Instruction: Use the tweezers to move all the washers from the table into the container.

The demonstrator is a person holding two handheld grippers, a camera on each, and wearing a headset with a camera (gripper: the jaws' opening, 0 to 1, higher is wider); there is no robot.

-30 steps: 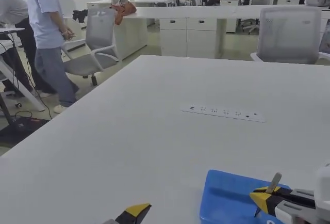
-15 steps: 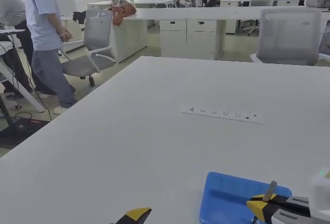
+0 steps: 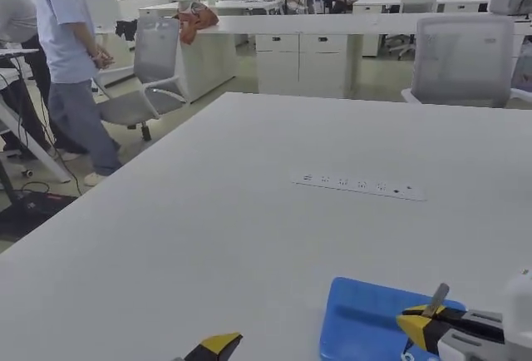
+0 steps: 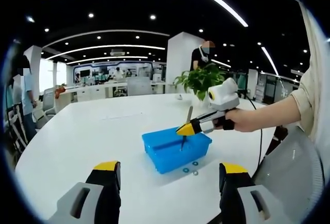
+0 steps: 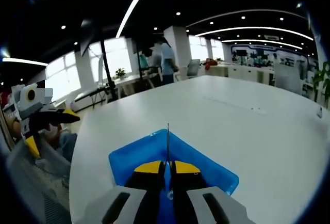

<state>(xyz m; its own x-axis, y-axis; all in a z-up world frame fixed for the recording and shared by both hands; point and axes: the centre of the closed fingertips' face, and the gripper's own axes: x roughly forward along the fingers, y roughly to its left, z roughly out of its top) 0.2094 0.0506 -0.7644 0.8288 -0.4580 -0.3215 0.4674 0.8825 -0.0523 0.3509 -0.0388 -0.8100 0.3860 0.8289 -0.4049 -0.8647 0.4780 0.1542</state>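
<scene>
Lying on the white table [image 4: 77, 141] just beside the front wall of the blue container [image 4: 170, 154], what seem to be two washers [image 4: 186, 170] show in the left gripper view, too small to make out clearly. The tweezers [image 4: 188, 115] are pinched between the pressed-together jaws of the right gripper [image 4: 184, 129], tips pointing down over the container; whether they touch its floor cannot be told. From the right gripper view they are only a thin line rising ahead of the jaws. The container's near side is cut off at the head view's bottom edge. The left gripper [image 4: 170, 167] hangs low with jaws spread wide and nothing between them, the washers ahead of it and apart.
</scene>
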